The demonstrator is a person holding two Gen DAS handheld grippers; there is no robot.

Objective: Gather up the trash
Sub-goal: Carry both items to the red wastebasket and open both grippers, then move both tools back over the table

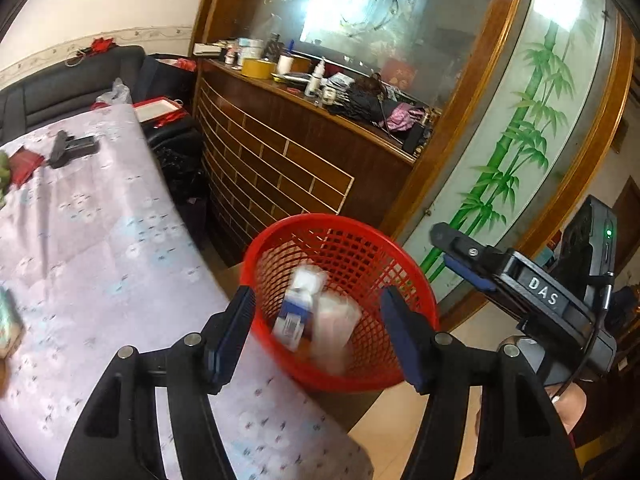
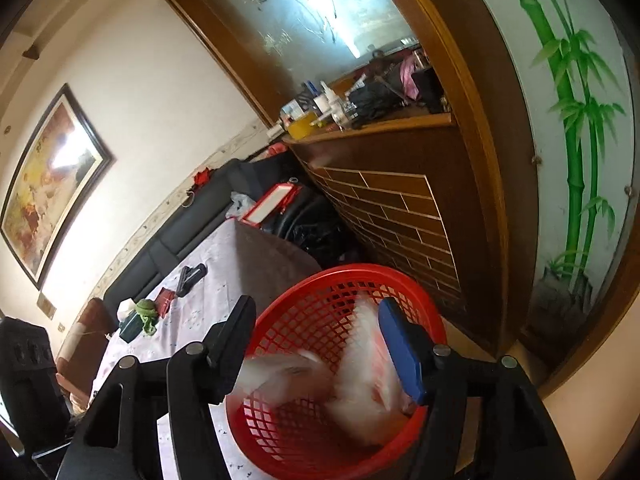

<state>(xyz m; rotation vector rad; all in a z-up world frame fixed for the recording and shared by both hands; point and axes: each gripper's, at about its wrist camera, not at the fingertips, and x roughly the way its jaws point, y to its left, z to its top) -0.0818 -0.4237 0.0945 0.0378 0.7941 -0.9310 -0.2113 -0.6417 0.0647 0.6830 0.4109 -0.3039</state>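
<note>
Both tools poised over a red mesh basket point(image 1: 340, 304) at the corner of the bench point(image 1: 100, 240), which carries a pale floral cloth.

Left tool point(image 1: 320, 336): fingers apart, nothing clamped between them. The basket sits straight ahead, framed in the gap. Inside it, blurred, a blue-and-white carton point(image 1: 296, 312) on the left and a white-pink plastic wrapper point(image 1: 336, 328) on the right, both down below the fingertips and free of the pads. Cannot tell whether they rest on the basket floor or are mid-air.

Right tool point(image 2: 320, 340): fingers apart too, no grip. In the left wrist view it shows at the right, above the basket's far side point(image 1: 464, 264). In its own view the basket point(image 2: 304, 320) lies just under and ahead of the fingertips; a blurred white wrapper point(image 2: 288, 376) sits near the left finger and a second blurred white-pink wrapper point(image 2: 372, 380) just beside the right blue pad point(image 2: 400, 352); contact unclear because of blur.

Elsewhere on the bench, well apart from the tools: a black device point(image 1: 72, 148), a red packet point(image 1: 24, 164), and a green object point(image 2: 146, 314). A wooden cabinet point(image 1: 280, 160) with clutter on top stands behind the basket.
</note>
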